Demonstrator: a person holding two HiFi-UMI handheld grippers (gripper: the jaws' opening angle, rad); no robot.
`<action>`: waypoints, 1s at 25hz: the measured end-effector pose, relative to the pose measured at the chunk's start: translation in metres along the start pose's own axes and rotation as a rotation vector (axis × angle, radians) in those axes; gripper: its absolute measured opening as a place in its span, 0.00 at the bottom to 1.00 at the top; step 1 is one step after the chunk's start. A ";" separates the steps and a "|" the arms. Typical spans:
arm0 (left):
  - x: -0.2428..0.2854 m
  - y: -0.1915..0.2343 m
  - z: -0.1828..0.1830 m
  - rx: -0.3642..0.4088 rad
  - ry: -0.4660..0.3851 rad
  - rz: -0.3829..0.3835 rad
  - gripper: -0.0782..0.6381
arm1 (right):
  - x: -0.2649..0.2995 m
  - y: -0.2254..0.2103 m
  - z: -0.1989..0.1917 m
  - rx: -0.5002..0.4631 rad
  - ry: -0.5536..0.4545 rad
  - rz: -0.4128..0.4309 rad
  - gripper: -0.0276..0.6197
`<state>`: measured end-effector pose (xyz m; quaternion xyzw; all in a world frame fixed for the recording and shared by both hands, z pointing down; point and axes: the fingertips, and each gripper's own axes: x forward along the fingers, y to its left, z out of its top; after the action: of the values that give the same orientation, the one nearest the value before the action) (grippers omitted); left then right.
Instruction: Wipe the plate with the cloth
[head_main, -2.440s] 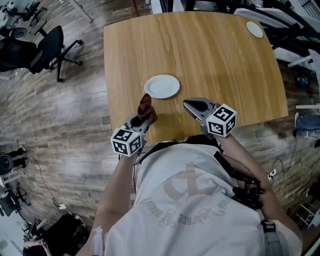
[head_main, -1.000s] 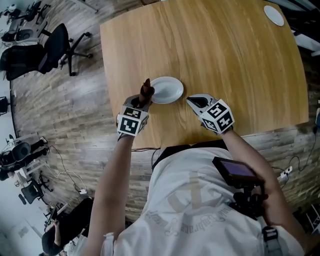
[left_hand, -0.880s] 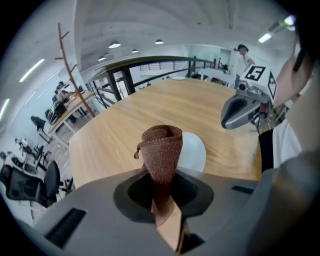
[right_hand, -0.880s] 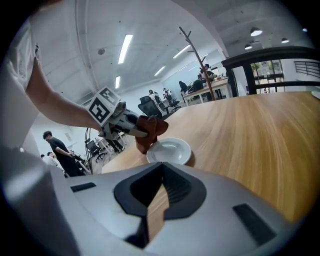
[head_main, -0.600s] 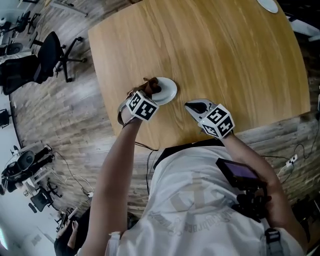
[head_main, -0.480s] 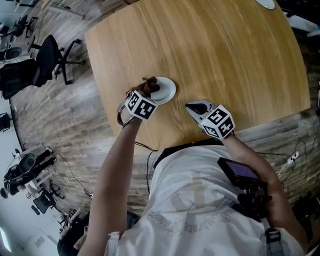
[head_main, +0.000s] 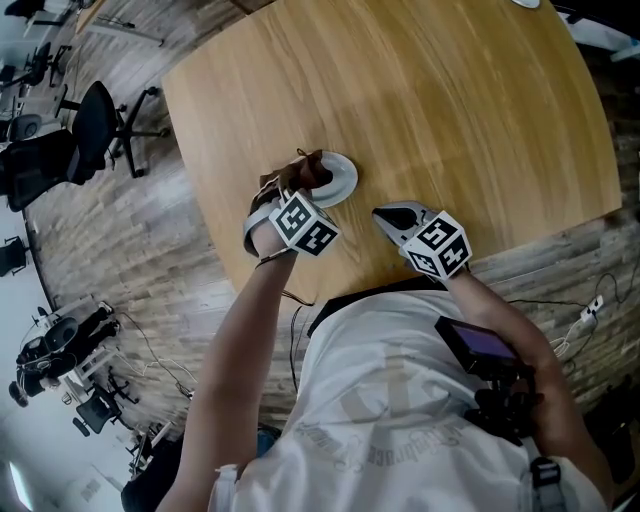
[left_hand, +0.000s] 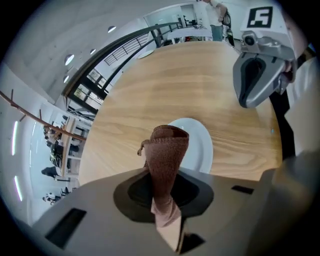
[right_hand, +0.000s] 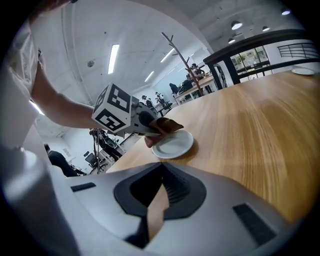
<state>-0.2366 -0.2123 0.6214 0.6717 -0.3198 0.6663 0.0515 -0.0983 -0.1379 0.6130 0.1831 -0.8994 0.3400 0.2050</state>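
Observation:
A small white plate (head_main: 338, 177) sits near the front left of the round wooden table (head_main: 450, 110). My left gripper (head_main: 293, 190) is shut on a brown cloth (head_main: 306, 170), whose free end hangs over the plate's left rim. In the left gripper view the cloth (left_hand: 167, 150) stands up from the jaws, with the plate (left_hand: 199, 145) just behind it. My right gripper (head_main: 383, 213) rests shut and empty to the right of the plate, a short way off it. In the right gripper view the plate (right_hand: 173, 144), the cloth (right_hand: 166, 125) and the left gripper's cube (right_hand: 114, 113) show ahead.
A second small white dish (right_hand: 303, 71) lies at the table's far right edge. The table's front edge (head_main: 330, 285) runs just under both grippers. A black office chair (head_main: 92, 128) stands on the wood floor to the left, with more equipment beyond.
My left gripper has carried the cloth forward from the table's front edge onto the plate's left rim. The right gripper has stayed where it was.

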 end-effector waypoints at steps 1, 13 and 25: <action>-0.005 0.001 0.007 0.019 -0.014 0.020 0.20 | -0.003 0.000 0.001 0.002 -0.001 -0.002 0.06; -0.019 -0.038 0.096 0.226 -0.227 -0.004 0.20 | -0.019 -0.011 -0.007 0.034 -0.006 -0.039 0.06; -0.006 0.005 -0.022 -0.023 0.004 0.032 0.20 | -0.009 0.004 -0.008 0.011 0.017 0.004 0.06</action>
<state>-0.2575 -0.2035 0.6166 0.6644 -0.3380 0.6647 0.0492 -0.0908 -0.1275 0.6116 0.1796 -0.8961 0.3470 0.2108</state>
